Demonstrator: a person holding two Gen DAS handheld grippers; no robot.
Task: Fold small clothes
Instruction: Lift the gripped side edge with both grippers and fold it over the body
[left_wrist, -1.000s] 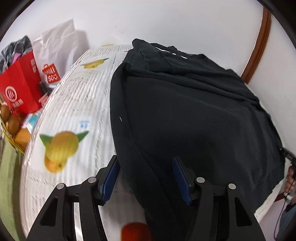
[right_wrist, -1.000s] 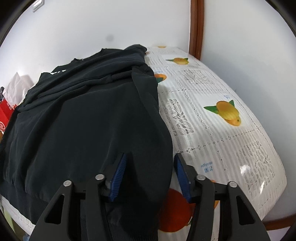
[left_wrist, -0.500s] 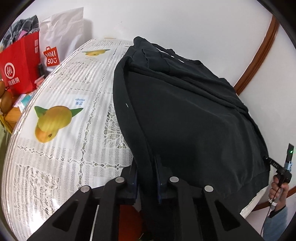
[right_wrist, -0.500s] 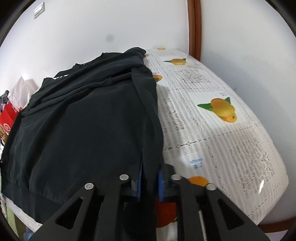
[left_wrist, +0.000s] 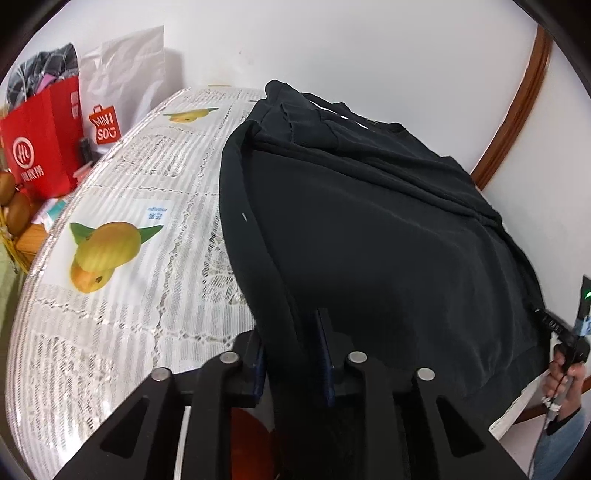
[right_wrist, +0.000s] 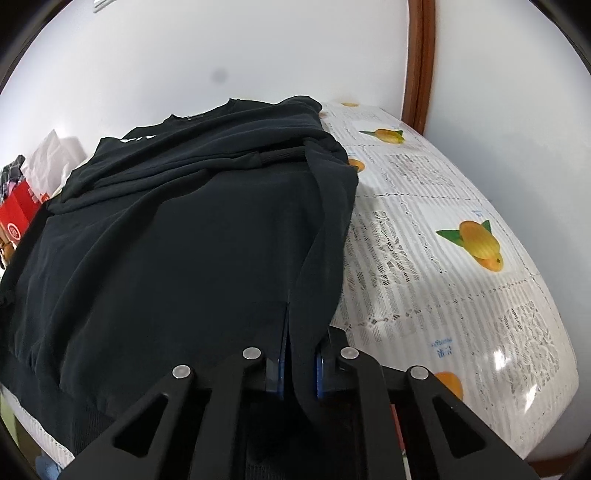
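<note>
A black sweatshirt (left_wrist: 369, 229) lies spread on the table, sleeves folded in across its upper part. My left gripper (left_wrist: 291, 354) is shut on its near left hem corner, cloth pinched between the blue pads. In the right wrist view the same sweatshirt (right_wrist: 177, 240) fills the left and middle. My right gripper (right_wrist: 299, 365) is shut on its near right hem corner. Both held corners are lifted slightly off the table. The other gripper and the hand holding it show at the far right of the left wrist view (left_wrist: 569, 343).
The table wears a white lace cloth with mango prints (left_wrist: 110, 251), also in the right wrist view (right_wrist: 443, 258). A red paper bag (left_wrist: 40, 144) and a white Miniso bag (left_wrist: 118, 88) stand left. Kiwis lie in a basket (left_wrist: 14, 210). Walls are close behind and to the right.
Both grippers went from open around the hem corners to shut on them, and have raised the cloth a little.
</note>
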